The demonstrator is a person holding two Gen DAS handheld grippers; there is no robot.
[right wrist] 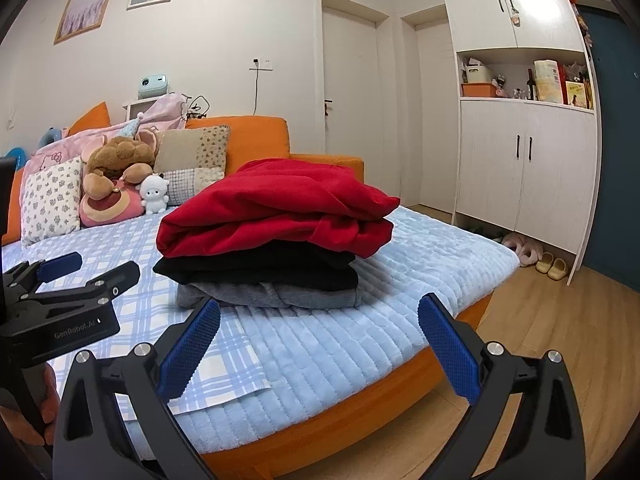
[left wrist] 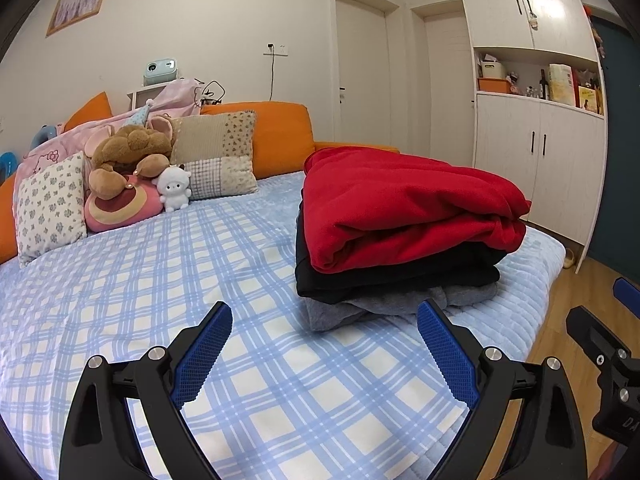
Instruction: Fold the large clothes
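Note:
A stack of three folded clothes lies on the bed near its right edge: a red garment on top, a black one under it, a grey one at the bottom. The stack also shows in the right wrist view, with the red garment on top. My left gripper is open and empty, just in front of the stack above the checked sheet. My right gripper is open and empty, in front of the stack near the bed's corner. The left gripper also shows at the left of the right wrist view.
The blue checked sheet covers the bed. Pillows and plush toys sit against the orange headboard. A white cupboard stands at the right, with slippers on the wooden floor.

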